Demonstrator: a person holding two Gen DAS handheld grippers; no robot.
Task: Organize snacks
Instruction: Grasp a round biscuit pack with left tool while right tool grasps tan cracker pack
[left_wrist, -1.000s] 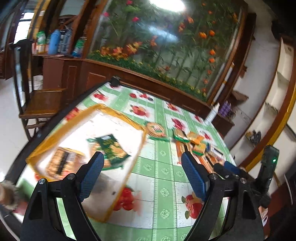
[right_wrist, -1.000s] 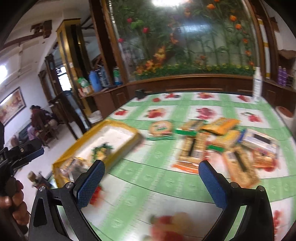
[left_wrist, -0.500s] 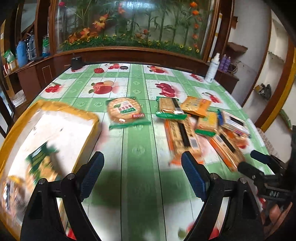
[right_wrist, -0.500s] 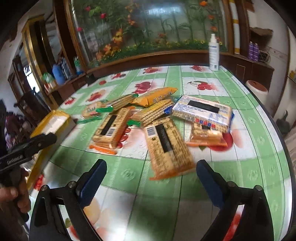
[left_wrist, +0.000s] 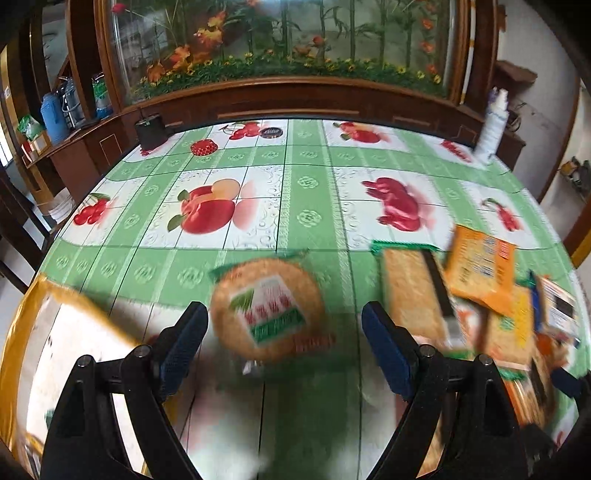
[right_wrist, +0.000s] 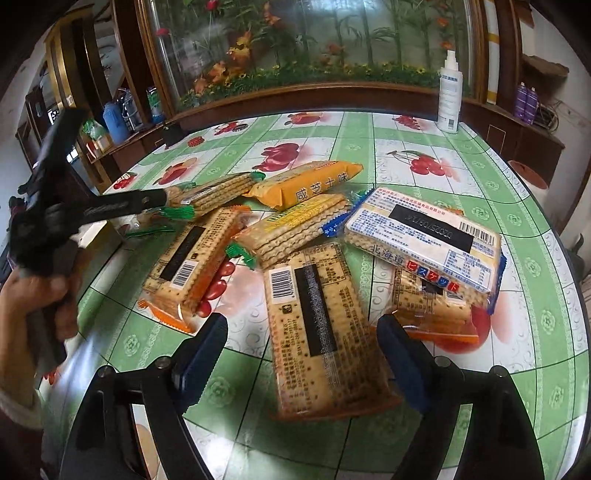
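Our left gripper (left_wrist: 284, 332) now leaves yellow tray (left_wrist: 22, 325), jaws apart above round cracker pack (left_wrist: 267, 314). Right gripper (right_wrist: 301, 347) jaws just narrowing around long cracker pack (right_wrist: 317, 332), not yet pressing. Next pickups starting.

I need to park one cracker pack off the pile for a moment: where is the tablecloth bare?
The far tablecloth is bare, between the yellow pack and the spray bottle. The near-right edge beside the white-blue pack is also bare. The middle is crowded with overlapping cracker packs; to the left lies the tray.
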